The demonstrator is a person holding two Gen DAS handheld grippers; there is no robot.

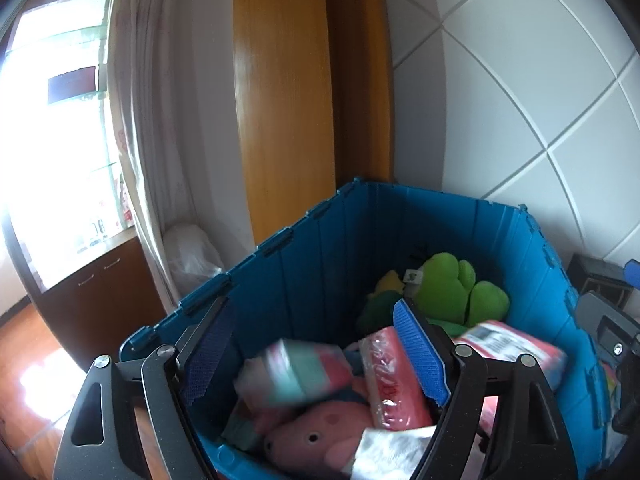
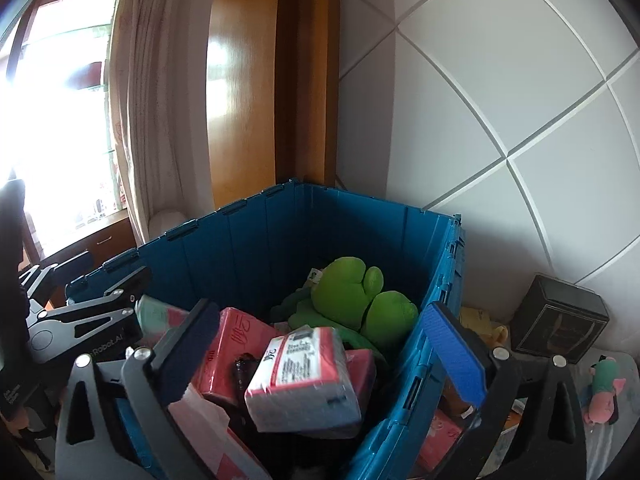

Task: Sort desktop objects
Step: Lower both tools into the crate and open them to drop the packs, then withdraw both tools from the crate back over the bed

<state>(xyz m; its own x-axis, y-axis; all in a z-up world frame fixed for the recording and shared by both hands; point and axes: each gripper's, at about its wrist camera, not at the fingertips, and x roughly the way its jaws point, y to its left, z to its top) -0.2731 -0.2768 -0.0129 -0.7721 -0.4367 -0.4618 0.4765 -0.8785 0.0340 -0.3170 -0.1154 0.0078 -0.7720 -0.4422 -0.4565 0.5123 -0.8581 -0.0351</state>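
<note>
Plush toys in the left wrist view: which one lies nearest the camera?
The pink plush toy, at the blue plastic crate's near end under tissue packs; the green plush toy sits in the far corner.

bin mouth: open top, blue bin (image 2: 256, 240) walls stand high at back and both sides
bin floor: crowded; green plush (image 2: 352, 296) fills the back corner, tissue packs (image 2: 304, 376) piled in front
free room: air above the pile, below the rim
right wall: bin's right wall rises between the right gripper (image 2: 324, 352) fingers
outside right: black box (image 2: 560, 316) and small pink-green toy (image 2: 604, 384) near the tiled wall
left: left gripper (image 1: 316, 356) over the pile, jaws wide
</note>
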